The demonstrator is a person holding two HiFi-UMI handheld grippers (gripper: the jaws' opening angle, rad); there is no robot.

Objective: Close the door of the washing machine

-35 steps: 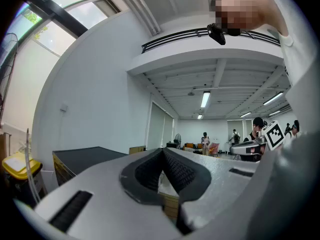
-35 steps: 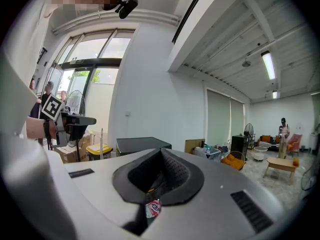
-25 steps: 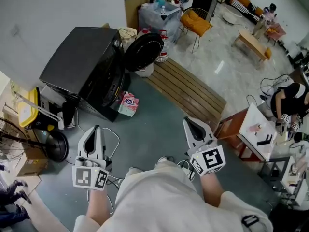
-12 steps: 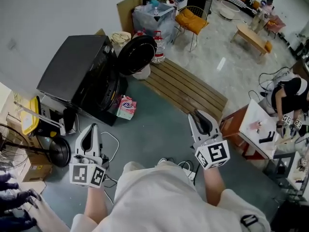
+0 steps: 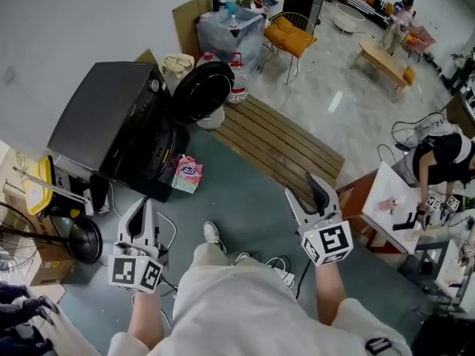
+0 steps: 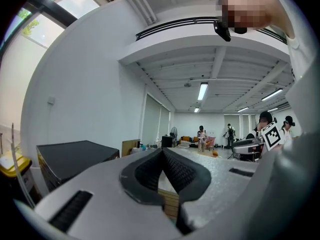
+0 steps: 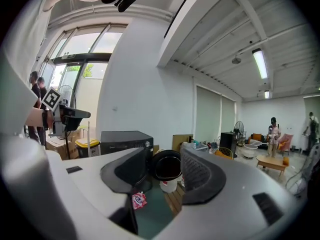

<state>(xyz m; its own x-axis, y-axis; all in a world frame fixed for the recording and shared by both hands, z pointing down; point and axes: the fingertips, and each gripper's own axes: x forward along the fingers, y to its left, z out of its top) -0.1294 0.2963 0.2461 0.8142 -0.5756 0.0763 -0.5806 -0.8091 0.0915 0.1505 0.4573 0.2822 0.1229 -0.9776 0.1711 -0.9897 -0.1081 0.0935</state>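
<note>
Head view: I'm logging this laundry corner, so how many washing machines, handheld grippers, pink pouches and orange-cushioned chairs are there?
Black front-loading washing machine: 1
Handheld two-jaw grippers: 2 (left gripper, right gripper)
Pink printed pouch on the floor: 1
Orange-cushioned wire chair: 1
Total: 5

Grey-green floor (image 5: 245, 191): black washing machine (image 5: 104, 117) stands at left, pink pouch (image 5: 185, 175) lying just beside its front. Slatted wooden platform (image 5: 286, 143) lies along the far edge, white bucket (image 5: 213, 117) near its left end. White cable (image 5: 169, 228) trails at lower left
</note>
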